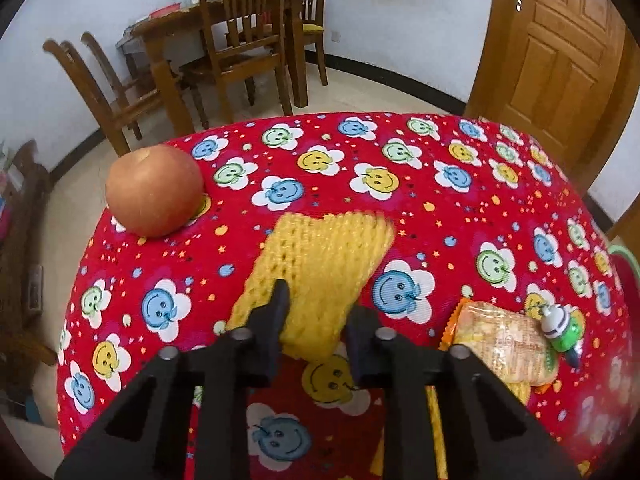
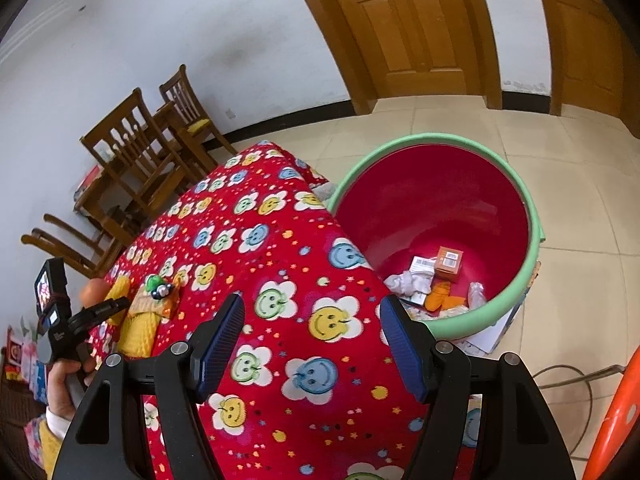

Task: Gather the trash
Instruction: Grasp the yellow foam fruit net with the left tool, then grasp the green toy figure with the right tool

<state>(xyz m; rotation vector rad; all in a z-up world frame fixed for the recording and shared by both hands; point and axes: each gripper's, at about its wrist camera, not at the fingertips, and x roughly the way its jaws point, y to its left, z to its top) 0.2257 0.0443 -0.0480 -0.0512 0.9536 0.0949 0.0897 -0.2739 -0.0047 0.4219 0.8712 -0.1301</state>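
Jaws of the left gripper (image 1: 320, 300) are clamped on the near end of a yellow knitted-looking foam fruit net (image 1: 328, 248). The net fills the narrow gap between the two black fingers and spills out past the left one. It lies on a table under a red cloth printed with smiling flowers (image 1: 400, 140). Its long axis runs straight away from the jaws toward the far edge, and its ragged far end lies free on the cloth.

A reddish apple (image 1: 154, 190) sits well apart to the net's left. A clear snack packet with orange ends (image 1: 504, 344) and a small green-and-white toy (image 1: 560, 324) lie near to its right.

The right gripper (image 2: 313, 302) hangs over bare cloth with its blue-padded jaws released and nothing between them. Just past the table's right-hand edge stands a round bin with a green rim and a red inside (image 2: 440, 138). It already holds small boxes, crumpled tissue and orange scraps.

The bin is on the right hand's side, while the net is in the left hand at the opposite end of the table. The carry therefore looks set to run rightward across the cloth, over the packet and toy. The net's loose far end may trail or snag on them unless it is lifted clear first.
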